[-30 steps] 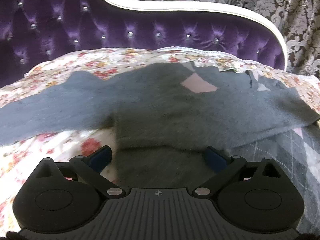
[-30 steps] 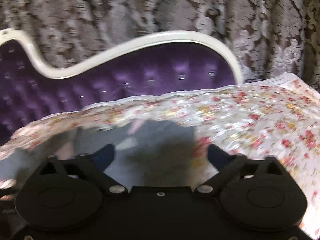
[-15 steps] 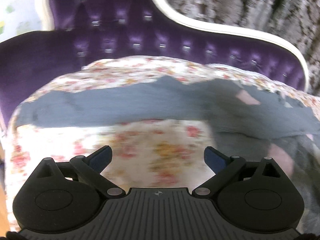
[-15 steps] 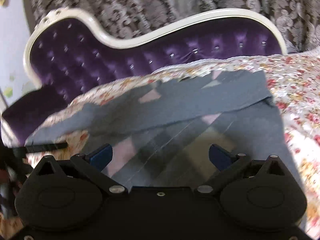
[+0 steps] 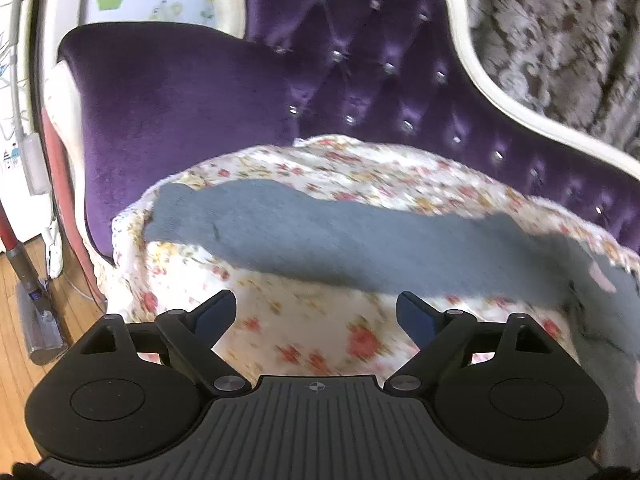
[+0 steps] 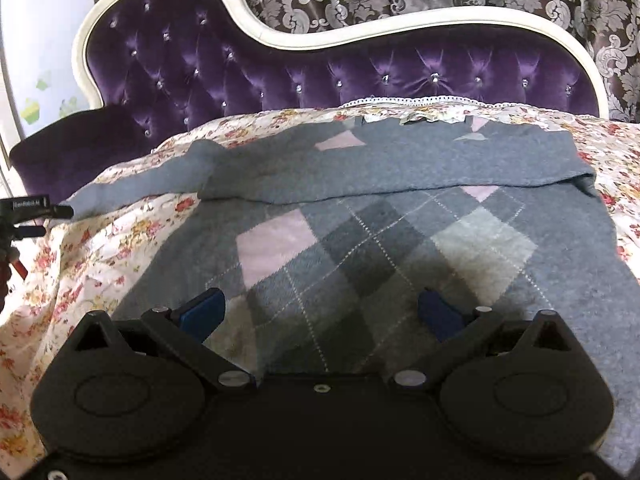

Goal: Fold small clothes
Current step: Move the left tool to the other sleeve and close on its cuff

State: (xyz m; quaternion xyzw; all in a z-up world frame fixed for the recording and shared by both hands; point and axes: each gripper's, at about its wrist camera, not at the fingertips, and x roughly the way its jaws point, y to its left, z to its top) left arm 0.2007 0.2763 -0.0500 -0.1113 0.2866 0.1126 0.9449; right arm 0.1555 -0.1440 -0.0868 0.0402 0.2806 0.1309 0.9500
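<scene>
Two grippers over one grey argyle-knit sweater (image 6: pixel 380 240), spread flat on the flower-print sheet (image 6: pixel 132 232) covering the purple tufted velvet sofa (image 6: pixel 280 68). Top part of the sweater already folded down across the body, with one long grey sleeve (image 5: pixel 320 240) stretched out along the sheet toward the sofa's padded arm. Left gripper (image 5: pixel 316 316) poised just short of that sleeve, over bare sheet, jaws wide but closing, nothing between them. Right gripper (image 6: pixel 320 312) low over the sweater's patterned front, jaws spread wide, gripping nothing.

Likely next step: taking the sleeve and bringing it across the body. Risks from here: closing early and pinching sheet instead of knit, or catching both together and dragging the sheet, rumpling the fold. Grabbing mid-sleeve rather than near the cuff could leave the end trailing. With no hold from the right gripper, a pull might slide the whole sweater.
</scene>
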